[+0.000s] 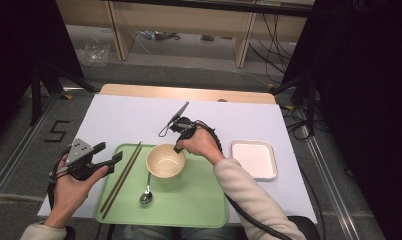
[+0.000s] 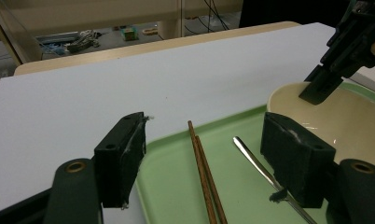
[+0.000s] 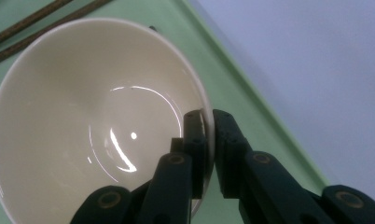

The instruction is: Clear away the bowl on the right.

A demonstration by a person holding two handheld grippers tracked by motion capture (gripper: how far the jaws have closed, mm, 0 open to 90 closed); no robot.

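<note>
On the green tray [image 1: 199, 200], the cream bowl [image 1: 165, 161] sits just right of the chopsticks [image 1: 121, 179] and spoon [image 1: 147, 192]. Your right gripper [image 3: 207, 122] has its jaws clamped on the bowl's rim. Your left gripper [image 1: 113, 158] hangs at the tray's left edge, jaws apart.

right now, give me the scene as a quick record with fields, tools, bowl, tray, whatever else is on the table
right tool: shut on the bowl's rim, one jaw inside, one outside
left tool: open, holding nothing, at the tray's left edge
bowl: cream, empty, upright on the tray
tray: green, on the white table cover
chopsticks: brown pair, lying together left of the bowl
spoon: metal, lying in front of the bowl
white dish: empty, off the tray, to its right
</note>
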